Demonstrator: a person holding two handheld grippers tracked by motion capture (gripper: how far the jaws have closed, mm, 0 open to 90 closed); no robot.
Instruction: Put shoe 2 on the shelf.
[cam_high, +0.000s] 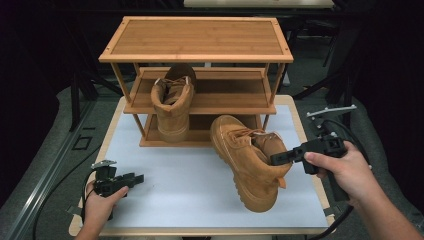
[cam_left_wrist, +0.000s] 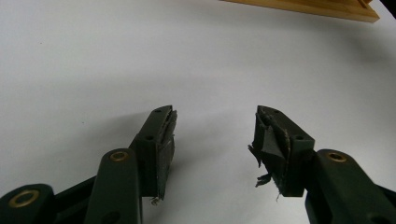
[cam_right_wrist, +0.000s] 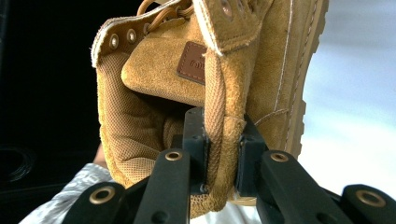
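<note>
One boot (cam_high: 250, 162) clamped at its collar by right gripper (cam_high: 276, 159); heel hidden. Toe points toward tabletop's (cam_high: 175, 185) far edge. Left gripper (cam_high: 136, 178) fingers released.

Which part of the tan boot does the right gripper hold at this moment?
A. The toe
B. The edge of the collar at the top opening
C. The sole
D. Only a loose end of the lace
B. In the right gripper view the right gripper has its jaws closed on the collar wall of the boot, one jaw inside the opening and one outside; the high view shows the same grip at the boot's top.
</note>
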